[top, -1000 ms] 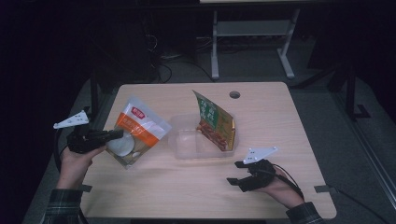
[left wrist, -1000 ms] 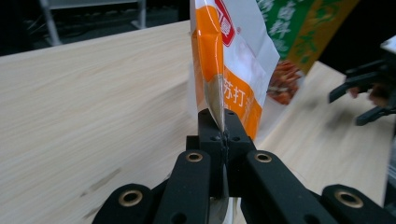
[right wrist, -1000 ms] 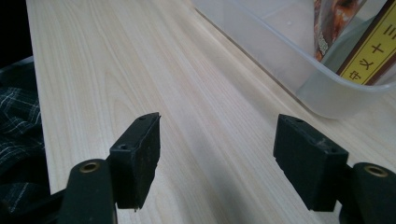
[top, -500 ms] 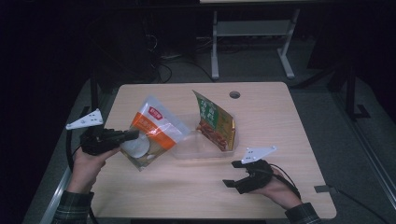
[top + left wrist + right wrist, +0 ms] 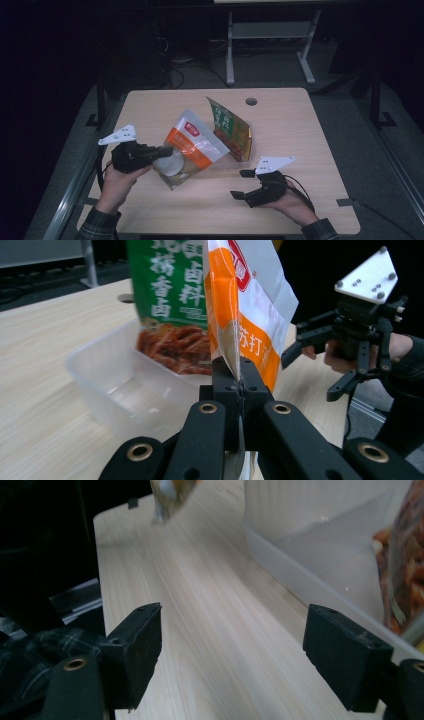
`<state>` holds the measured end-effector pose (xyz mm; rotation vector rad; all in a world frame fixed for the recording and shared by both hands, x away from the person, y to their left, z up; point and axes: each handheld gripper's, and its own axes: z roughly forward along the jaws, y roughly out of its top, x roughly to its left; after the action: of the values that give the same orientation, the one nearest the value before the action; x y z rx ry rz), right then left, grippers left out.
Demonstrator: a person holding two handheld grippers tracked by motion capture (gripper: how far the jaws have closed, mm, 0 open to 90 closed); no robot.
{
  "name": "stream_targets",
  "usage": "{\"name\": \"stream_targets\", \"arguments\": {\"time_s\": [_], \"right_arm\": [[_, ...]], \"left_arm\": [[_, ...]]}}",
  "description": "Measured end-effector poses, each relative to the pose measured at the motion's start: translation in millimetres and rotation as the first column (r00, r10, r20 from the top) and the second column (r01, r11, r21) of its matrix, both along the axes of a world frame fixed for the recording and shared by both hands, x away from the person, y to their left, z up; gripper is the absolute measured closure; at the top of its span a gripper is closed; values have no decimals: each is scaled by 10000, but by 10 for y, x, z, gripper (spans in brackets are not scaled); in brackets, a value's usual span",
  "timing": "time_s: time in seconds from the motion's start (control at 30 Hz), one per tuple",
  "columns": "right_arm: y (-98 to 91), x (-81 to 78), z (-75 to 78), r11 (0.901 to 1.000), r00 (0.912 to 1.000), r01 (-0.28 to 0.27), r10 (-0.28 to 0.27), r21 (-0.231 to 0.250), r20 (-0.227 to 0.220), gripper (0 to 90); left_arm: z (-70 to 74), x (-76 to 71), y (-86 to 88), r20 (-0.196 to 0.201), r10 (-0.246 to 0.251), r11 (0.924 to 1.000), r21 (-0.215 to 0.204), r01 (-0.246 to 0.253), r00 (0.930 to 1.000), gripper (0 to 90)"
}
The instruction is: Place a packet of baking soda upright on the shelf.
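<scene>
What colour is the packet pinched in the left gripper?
Orange and white packet with a red logo; clearest in the high view.

Glossy plastic pouch; translucent plastic tub; matt wood table.

Pouch left of packet, packet in tub

my feed's dim, surroundings near black; table evenly lit, soft shadows; right gripper view blurry up close
</scene>
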<state>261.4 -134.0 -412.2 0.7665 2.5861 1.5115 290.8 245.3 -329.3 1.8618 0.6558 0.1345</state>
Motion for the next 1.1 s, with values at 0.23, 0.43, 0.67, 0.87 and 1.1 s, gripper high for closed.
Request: {"name": "stream_targets", "arguments": {"time_s": [0.23, 0.43, 0.67, 0.87, 1.1], "right_arm": [[127, 38, 93, 9978, 9995, -164, 145, 647, 297, 275], [241, 100, 131, 9914, 9990, -255, 205, 1280, 401, 346], [311, 160, 121, 9841, 9984, -374, 296, 1738, 472, 470], [351, 204, 113, 9721, 9978, -643, 591, 2257, 297, 644], [343, 208, 143, 9632, 9960, -847, 748, 2550, 483, 847]], "left_arm": [[-99, -42, -215, -294, -361, 9993, -23, 360, 9989, 896], [-164, -80, -350, -400, -563, 9984, -72, 560, 9976, 896], [-162, -112, -406, -328, -683, 9975, -177, 678, 9971, 896], [-169, -110, -396, -366, -631, 9974, -362, 618, 9973, 896], [-219, -101, -401, -418, -597, 9980, -238, 588, 9973, 895]]}}
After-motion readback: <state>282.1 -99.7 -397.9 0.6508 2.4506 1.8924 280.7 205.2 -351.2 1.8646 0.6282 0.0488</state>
